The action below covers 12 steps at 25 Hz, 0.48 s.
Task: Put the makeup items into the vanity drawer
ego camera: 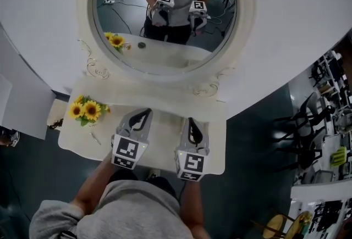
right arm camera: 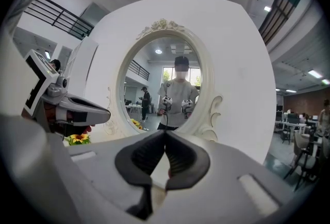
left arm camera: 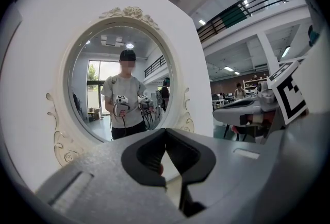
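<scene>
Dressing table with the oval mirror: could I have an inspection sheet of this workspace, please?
Surface: white dressing table top, under an ornate oval mirror.
Job's things: one small slim item near the left edge, too small to identify; drawer not seen.
Clutter: yellow sunflower bunch at the left end.
Grippers: left tongs and right tongs both shut, empty, over the top.
Cables: white power strip with leads on the floor, reflected in the mirror.
Surroundings: black chairs, grey floor.
</scene>
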### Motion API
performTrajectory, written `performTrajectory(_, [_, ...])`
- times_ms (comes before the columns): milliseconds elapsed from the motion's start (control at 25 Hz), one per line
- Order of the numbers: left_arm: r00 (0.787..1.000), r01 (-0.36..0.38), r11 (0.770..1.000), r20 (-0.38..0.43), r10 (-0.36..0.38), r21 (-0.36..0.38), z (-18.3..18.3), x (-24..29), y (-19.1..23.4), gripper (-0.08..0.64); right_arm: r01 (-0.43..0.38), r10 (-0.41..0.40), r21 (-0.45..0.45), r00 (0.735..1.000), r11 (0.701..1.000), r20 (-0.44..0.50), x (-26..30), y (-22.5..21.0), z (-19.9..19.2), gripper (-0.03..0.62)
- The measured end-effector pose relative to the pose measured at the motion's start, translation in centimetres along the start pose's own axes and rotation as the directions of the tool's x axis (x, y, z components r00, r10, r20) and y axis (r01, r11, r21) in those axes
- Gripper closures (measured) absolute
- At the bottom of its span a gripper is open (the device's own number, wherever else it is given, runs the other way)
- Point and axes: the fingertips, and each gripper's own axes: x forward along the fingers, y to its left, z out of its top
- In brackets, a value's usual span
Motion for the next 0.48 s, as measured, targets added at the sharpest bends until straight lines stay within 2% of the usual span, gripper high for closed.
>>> performTrajectory(200, [0.999,-0.036,0.999,-0.003,0.036,-0.008,-0.3,-0.8,1.2,0.549,-0.038,0.038,-0.005,0.999,0.999,0.003,0.6,1.3,0.2,0.588])
performTrajectory(480, [0.989,-0.143,0.989,-0.035,0.142,-0.030,-2.0,-3.8,4.7,0.549,-0.163,0.163,-0.013,0.987,0.986,0.001,2.4,6.4,0.2,0.588])
